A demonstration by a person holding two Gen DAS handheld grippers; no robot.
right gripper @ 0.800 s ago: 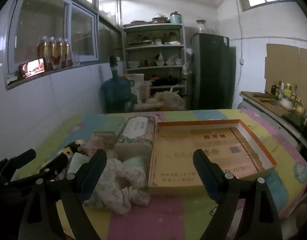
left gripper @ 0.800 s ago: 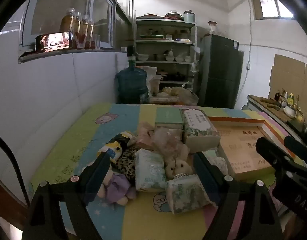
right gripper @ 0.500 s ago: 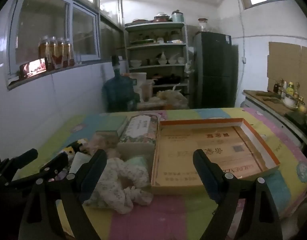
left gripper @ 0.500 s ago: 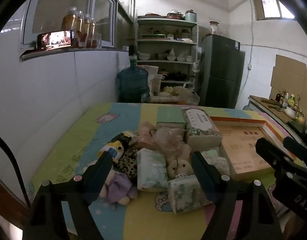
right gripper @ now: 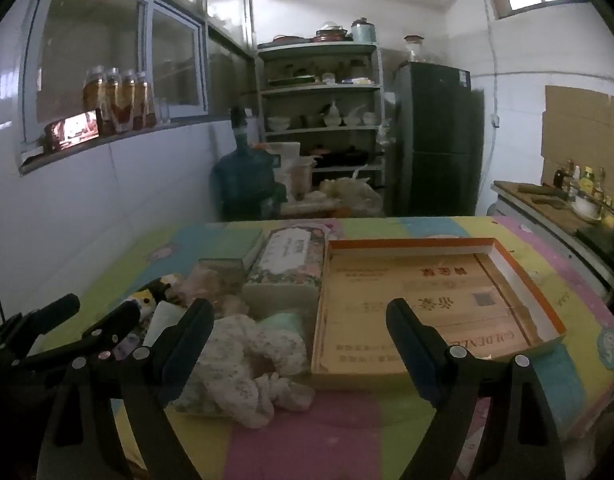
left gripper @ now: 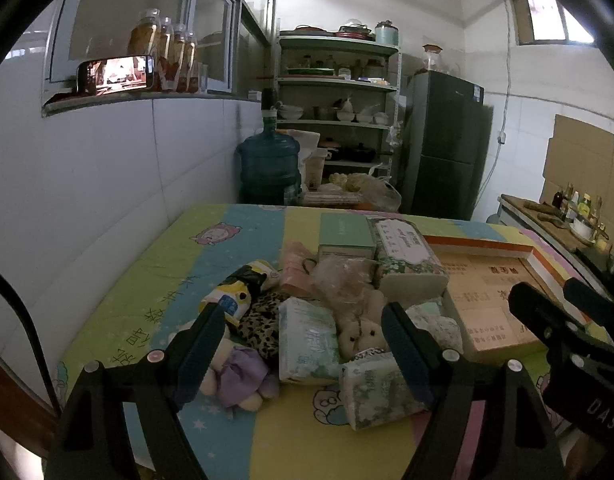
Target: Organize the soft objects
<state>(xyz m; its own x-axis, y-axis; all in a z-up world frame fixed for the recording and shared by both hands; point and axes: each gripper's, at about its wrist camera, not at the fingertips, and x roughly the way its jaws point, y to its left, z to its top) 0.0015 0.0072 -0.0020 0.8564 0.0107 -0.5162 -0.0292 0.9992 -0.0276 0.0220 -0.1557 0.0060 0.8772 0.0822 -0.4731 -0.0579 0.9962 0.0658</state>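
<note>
A pile of soft things lies on the colourful table mat [left gripper: 155, 280]: a plush in a purple dress [left gripper: 243, 372], a leopard-print pouch [left gripper: 259, 312], tissue packs [left gripper: 307, 340], a small bear [left gripper: 363, 336] and a floral tissue pack [left gripper: 379, 388]. A floral cloth [right gripper: 243, 364] lies in front in the right wrist view. An open shallow cardboard box [right gripper: 427, 304] sits to the right. My left gripper [left gripper: 303, 348] is open above the near side of the pile. My right gripper [right gripper: 299, 344] is open and empty, between the cloth and the box.
A large floral tissue box [left gripper: 407, 256] and a green box [left gripper: 345, 232] stand behind the pile. Beyond the table are a blue water jug [left gripper: 269, 168], shelves [left gripper: 335, 100] and a dark fridge [left gripper: 443, 144]. A white tiled wall runs along the left.
Both grippers have pulled back and risen slightly; the pile and box sit a little lower and farther in view. Both grippers stay open and empty.
</note>
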